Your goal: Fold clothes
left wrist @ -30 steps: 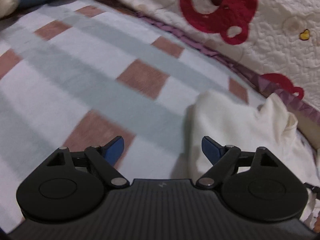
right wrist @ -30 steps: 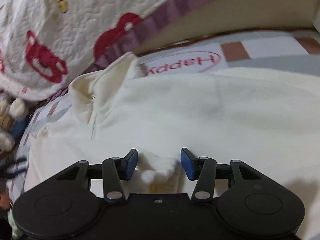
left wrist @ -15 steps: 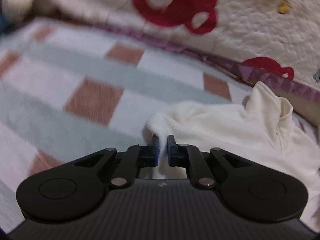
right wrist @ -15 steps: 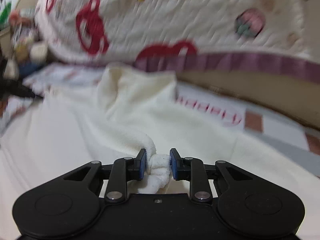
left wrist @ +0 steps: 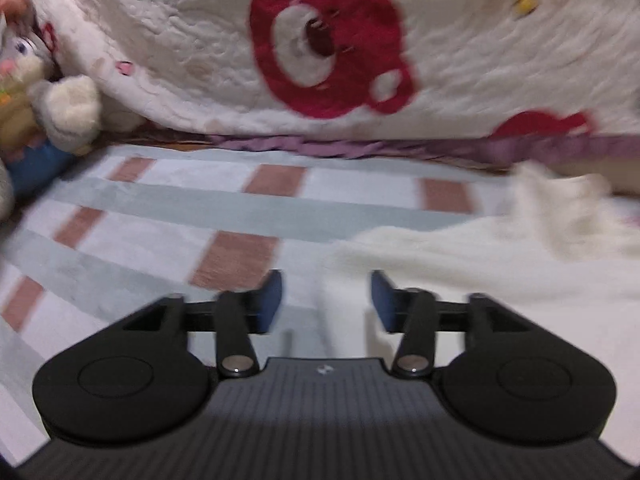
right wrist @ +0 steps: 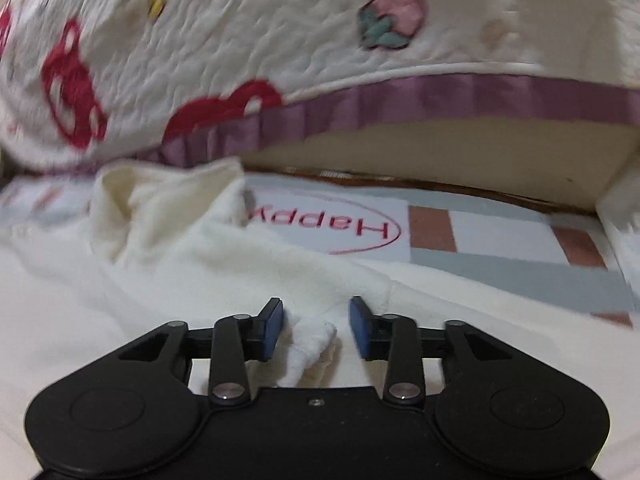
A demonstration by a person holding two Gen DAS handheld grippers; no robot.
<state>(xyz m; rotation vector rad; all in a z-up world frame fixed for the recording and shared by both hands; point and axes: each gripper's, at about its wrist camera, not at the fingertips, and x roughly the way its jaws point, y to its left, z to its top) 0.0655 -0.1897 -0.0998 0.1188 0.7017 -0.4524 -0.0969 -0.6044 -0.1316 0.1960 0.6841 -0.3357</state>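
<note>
Here, the left gripper (left wrist: pixel 326 300) stands with its blue-padded jaws spread apart, released and grasping nothing. The left edge of the cream garment (left wrist: pixel 460 280) runs up between the two jaws without touching either pad, as far as the blurred frame allows. The garment spreads away to the right of this gripper and ahead of it, where a rumpled part rises. To the left of the gripper and ahead of it lies the checked blanket (left wrist: pixel 160 232), white with grey bands and brown squares. Beyond the blanket hangs a white quilt (left wrist: pixel 200 40) printed with red bear faces and edged in purple. At the far left, beside the quilt, sits a plush toy (left wrist: pixel 60 108).

The right gripper (right wrist: pixel 316 326) is likewise released, with its jaws apart. A small bunched tip of the cream garment (right wrist: pixel 200 272) stands between the jaws, clear of both pads. The garment lies under this gripper and extends ahead and to the left, where its collar stands up. Ahead and to the right, a white label (right wrist: pixel 328 228) with red "Happy" lettering, seen upside down, shows on the checked blanket (right wrist: pixel 520 264). The quilt (right wrist: pixel 240 40) overhangs the far side.
</note>
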